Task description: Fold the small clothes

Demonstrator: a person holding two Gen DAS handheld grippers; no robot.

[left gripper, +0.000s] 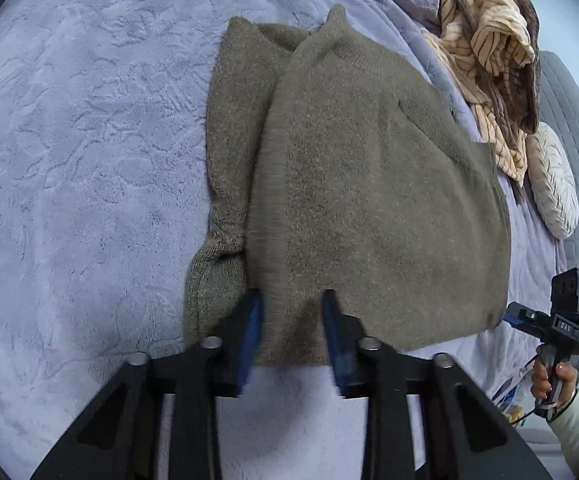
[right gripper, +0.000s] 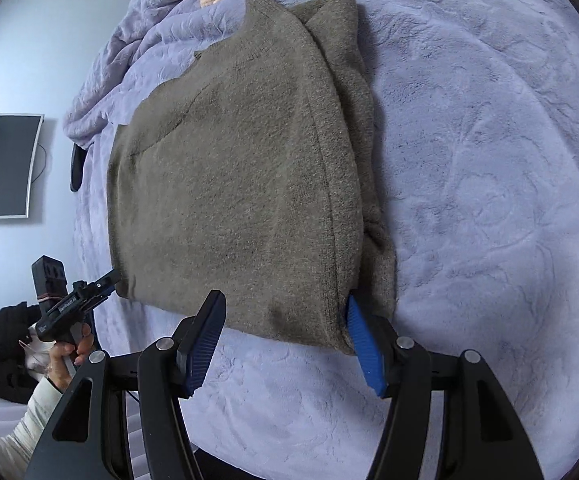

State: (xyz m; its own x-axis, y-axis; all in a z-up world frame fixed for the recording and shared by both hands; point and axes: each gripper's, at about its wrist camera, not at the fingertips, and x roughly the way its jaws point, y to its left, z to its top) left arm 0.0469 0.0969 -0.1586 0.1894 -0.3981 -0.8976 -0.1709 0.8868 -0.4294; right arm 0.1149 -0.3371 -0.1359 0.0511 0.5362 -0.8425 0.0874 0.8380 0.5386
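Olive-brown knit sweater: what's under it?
The olive-brown knit sweater lies on the lavender plush blanket. Its folded-in sleeve shows under the top layer along one side. Anything else beneath is covered.

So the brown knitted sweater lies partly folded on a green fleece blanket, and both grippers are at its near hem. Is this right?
Not quite: the blanket is pale lilac, not green, as the right wrist view shows. The rest holds: the brown knitted sweater lies partly folded, with the left gripper and right gripper at its near hem.
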